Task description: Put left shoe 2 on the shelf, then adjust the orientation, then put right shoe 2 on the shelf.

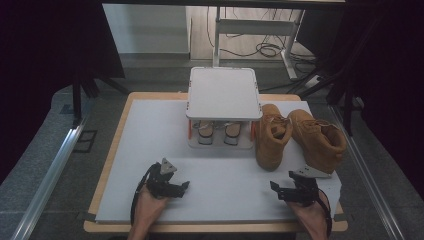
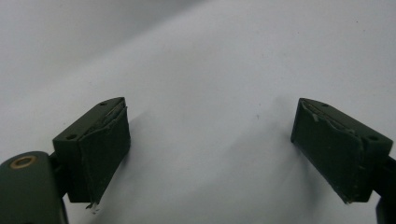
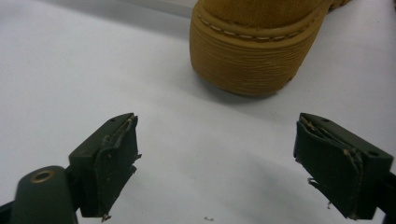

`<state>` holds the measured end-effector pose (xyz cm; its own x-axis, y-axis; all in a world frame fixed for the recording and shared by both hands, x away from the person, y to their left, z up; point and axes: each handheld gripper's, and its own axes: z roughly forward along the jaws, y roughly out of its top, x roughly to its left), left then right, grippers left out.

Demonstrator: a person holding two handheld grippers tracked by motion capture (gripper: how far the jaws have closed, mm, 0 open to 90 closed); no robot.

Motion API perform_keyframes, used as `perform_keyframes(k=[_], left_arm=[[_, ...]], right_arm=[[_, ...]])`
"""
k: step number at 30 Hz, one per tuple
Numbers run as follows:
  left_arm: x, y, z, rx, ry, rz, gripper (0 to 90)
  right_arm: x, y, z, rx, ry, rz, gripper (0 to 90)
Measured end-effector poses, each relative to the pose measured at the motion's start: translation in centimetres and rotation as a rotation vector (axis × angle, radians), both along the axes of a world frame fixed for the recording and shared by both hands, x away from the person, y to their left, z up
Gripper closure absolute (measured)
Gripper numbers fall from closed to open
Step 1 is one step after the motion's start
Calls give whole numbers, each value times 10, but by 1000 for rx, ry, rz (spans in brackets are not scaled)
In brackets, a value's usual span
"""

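Tan boots (image 1: 295, 137) stand on the white desk (image 1: 150, 150) beside a rack (image 1: 223, 95). Right gripper (image 1: 288, 189) nears one boot, fingers (image 3: 109, 163) spread, empty, likely to grasp it. Left gripper (image 1: 172, 186) hovers, fingers wide, empty.

Left gripper (image 1: 181, 188) jaws wide apart, right gripper (image 1: 278, 188) likewise, both empty

We see a board (image 1: 150, 150) lying on the table (image 1: 112, 165). A small rack (image 1: 223, 95) stands at its far middle, with two shoes (image 1: 218, 132) on its lower shelf. Just right of the rack stand two boots: the left boot (image 1: 270, 135) beside the rack, the right boot (image 1: 320, 137) touching it. On the near side, the left gripper (image 1: 175, 189) sits left, the right gripper (image 1: 285, 192) right, near the boots.
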<state>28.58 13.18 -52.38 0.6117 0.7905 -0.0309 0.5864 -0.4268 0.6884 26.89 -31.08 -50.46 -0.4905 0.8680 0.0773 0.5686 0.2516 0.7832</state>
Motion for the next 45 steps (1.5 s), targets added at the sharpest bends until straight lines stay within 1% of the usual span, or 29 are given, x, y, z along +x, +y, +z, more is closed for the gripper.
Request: perform_keyframes(k=[3, 5, 7, 12, 16, 22, 25, 26, 28, 31, 32, 34, 37, 42, 45], left_arm=[[0, 0, 0, 0, -4, -1, 114], [0, 0, 0, 1, -5, 0, 114], [-1, 0, 0, 1, -6, 0, 114], [-1, 0, -1, 1, -7, 1, 114], [-1, 0, -1, 0, -7, 2, 115], [-1, 0, -1, 0, -8, 3, 116], [-1, 0, -1, 0, -7, 2, 116], [-1, 0, -1, 0, -7, 2, 116], [-1, 0, -1, 0, -8, 2, 116], [-1, 0, -1, 0, -8, 2, 117], [-1, 0, -1, 0, -8, 2, 117], [-1, 0, -1, 0, -8, 2, 117], [-1, 0, -1, 0, -8, 3, 117], [-1, 0, -1, -1, -9, 3, 117], [-1, 0, -1, -1, -9, 3, 117]], right_arm=[[0, 2, 2, -7, -18, 7, 227], [0, 4, 4, -1, -31, 6, 282], [0, 7, 8, -3, -45, 12, 323], [5, 16, 13, -23, -65, 24, 400], [11, 25, 14, -7, -73, 36, 457], [20, 37, 14, -2, -79, 61, 524], [25, 40, 13, 2, -80, 60, 563], [25, 40, 13, 2, -80, 60, 563], [29, 44, 11, 8, -87, 59, 600], [31, 46, 10, 10, -89, 61, 614], [33, 48, 8, 12, -91, 62, 645], [35, 49, 6, 17, -89, 64, 666], [39, 50, 3, 24, -86, 66, 725], [43, 50, -1, 5, -80, 48, 798], [44, 49, -2, 10, -83, 49, 821]])
